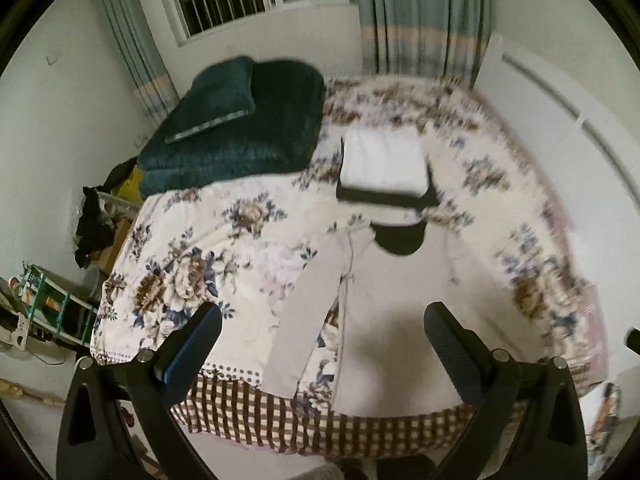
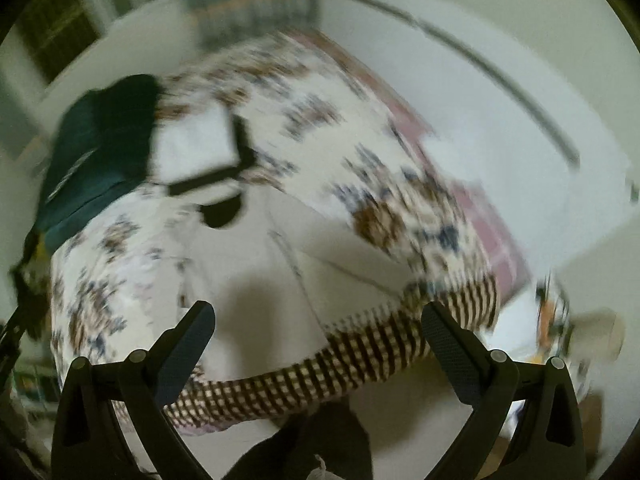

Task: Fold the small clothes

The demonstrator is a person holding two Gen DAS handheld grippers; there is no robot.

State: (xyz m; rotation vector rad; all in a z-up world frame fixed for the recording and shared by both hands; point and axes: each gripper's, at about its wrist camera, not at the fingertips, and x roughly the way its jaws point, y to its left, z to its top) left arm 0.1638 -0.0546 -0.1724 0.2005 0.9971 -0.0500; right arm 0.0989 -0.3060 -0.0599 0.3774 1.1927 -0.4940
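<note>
A pale grey long-sleeved top [image 1: 396,312] with a black neck lining lies spread flat on the floral bed sheet [image 1: 224,248], its hem at the bed's near edge and one sleeve stretched down to the left. It also shows, blurred, in the right wrist view [image 2: 288,276]. Behind it lies a folded white garment [image 1: 382,162] on a black one [image 1: 380,197]. My left gripper [image 1: 322,344] is open and empty above the near edge of the top. My right gripper [image 2: 318,338] is open and empty above the top's lower right part.
A folded dark green blanket [image 1: 240,128] is stacked at the bed's far left. A checked bed skirt [image 1: 320,420] hangs at the near edge. A green rack [image 1: 52,304] and dark clothes [image 1: 94,224] stand left of the bed. Curtains and a window are behind.
</note>
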